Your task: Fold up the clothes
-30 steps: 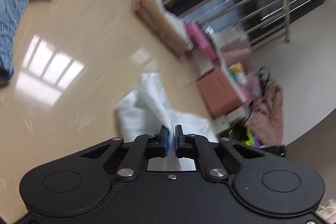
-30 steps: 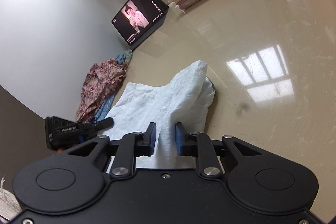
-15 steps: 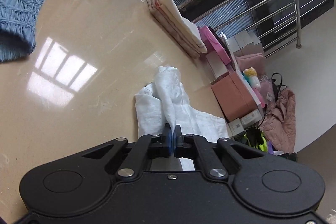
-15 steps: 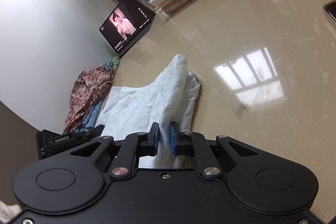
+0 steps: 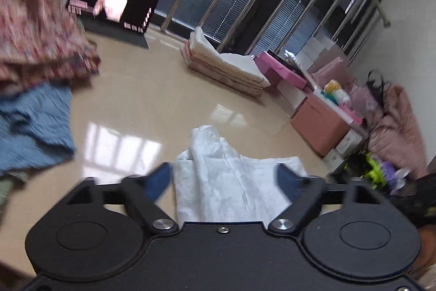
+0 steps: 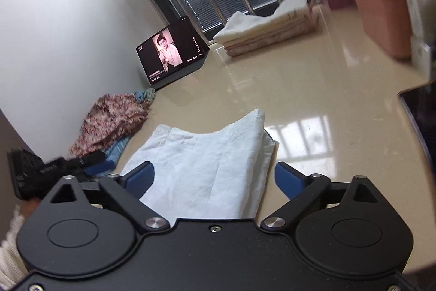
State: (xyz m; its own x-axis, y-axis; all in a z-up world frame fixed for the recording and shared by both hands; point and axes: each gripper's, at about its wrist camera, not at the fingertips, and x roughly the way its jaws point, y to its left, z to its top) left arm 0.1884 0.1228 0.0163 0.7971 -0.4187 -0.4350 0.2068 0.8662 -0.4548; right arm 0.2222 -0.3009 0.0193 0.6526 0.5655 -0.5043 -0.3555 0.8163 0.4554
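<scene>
White garment (image 6: 207, 168): partly folded, lying on beige table (image 6: 313, 89). Left hand-held gripper (image 5: 224, 179): jaws spread wide, nothing held. Right hand-held gripper (image 6: 215, 176): jaws spread wide, nothing held. Folded stack (image 6: 269, 29): far table edge.

Both tools gape wide: left tool (image 5: 223, 180), somewhat blurred, and right tool (image 6: 215, 179), held low, side by side.

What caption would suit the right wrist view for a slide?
Open right gripper above a partly folded white cloth garment on the glossy beige table.
</scene>
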